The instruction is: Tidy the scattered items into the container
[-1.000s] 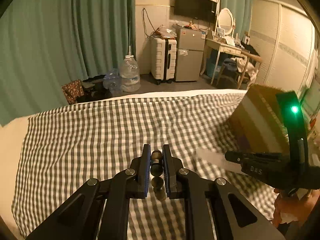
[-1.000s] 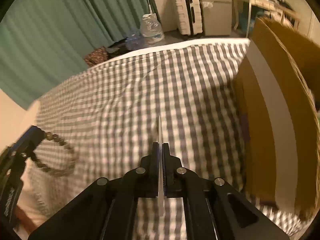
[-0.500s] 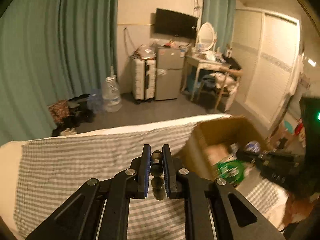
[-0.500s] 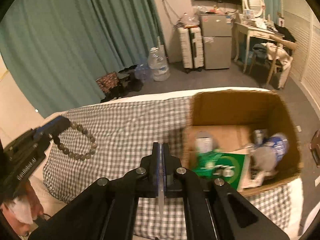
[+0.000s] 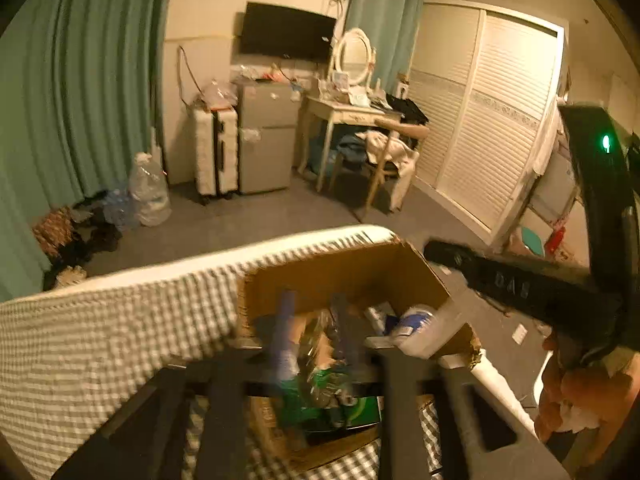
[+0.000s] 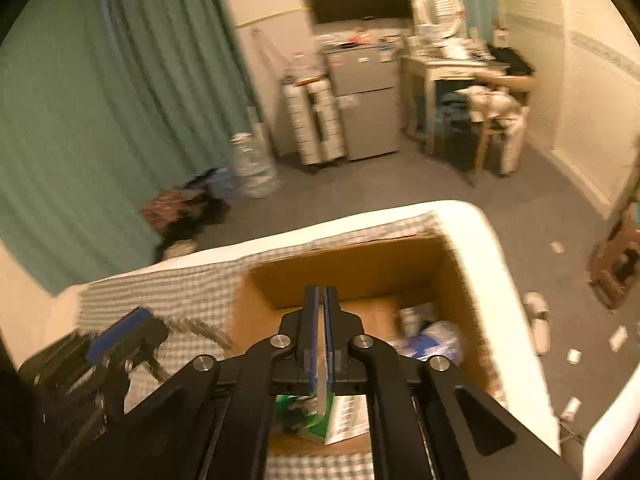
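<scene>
An open cardboard box (image 5: 340, 272) (image 6: 360, 276) stands on the checked bed sheet (image 5: 100, 340) (image 6: 168, 284). It holds a green-and-white packet (image 6: 340, 412) and a blue-and-white item (image 6: 436, 336). My left gripper (image 5: 312, 300) hovers blurred over the box, its jaws opening wide. In the right wrist view the left gripper (image 6: 136, 328) has a bead bracelet (image 6: 200, 326) streaking beside its tip, near the box's left wall. My right gripper (image 6: 320, 290) (image 5: 432, 248) hangs above the box, jaws opening a slit. A thin white card (image 6: 320, 384) sits low between its fingers, below the tips.
The box sits at the bed's far right corner, by the white mattress edge (image 6: 500, 248). Beyond lie grey floor, a water bottle (image 5: 148, 192), a suitcase (image 5: 214, 148), a small fridge (image 5: 264, 136), a desk and chair (image 5: 384, 152). A hand (image 5: 580, 392) grips the right tool.
Both grippers have risen and swung right, over the box. The left jaws, shut on the bracelet before, have spread apart. The white card has slid down from the right gripper's tips.
</scene>
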Demonstrator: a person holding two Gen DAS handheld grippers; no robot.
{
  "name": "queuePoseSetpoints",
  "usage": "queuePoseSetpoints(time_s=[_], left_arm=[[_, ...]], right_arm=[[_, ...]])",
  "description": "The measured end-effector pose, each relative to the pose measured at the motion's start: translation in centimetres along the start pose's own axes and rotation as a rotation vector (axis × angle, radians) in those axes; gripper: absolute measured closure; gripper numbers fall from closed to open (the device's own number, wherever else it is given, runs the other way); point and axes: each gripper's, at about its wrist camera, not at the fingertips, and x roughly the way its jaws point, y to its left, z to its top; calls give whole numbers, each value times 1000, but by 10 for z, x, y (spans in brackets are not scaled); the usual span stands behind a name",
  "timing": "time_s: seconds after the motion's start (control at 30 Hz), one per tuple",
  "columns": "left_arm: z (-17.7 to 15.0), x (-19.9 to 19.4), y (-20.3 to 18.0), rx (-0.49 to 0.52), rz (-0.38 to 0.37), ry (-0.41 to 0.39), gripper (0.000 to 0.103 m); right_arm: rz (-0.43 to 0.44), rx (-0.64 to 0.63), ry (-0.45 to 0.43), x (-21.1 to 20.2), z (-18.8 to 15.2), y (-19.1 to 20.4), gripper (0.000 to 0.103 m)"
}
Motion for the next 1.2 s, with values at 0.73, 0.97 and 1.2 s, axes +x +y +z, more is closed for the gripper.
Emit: queuePoseSetpoints(time_s=[0.73,0.97,1.2], left_arm=[[-167,-47,106,-211,464,-98,0],[-177,-49,136,-338,451,-110,0],[-178,-47,133,-299,441,-119,0]], right_arm=[[-63,-152,-187,-2,-184,57,5],[-59,-190,-144,11,-179,63,5],[-101,-200,-150,19,-174,63,5]])
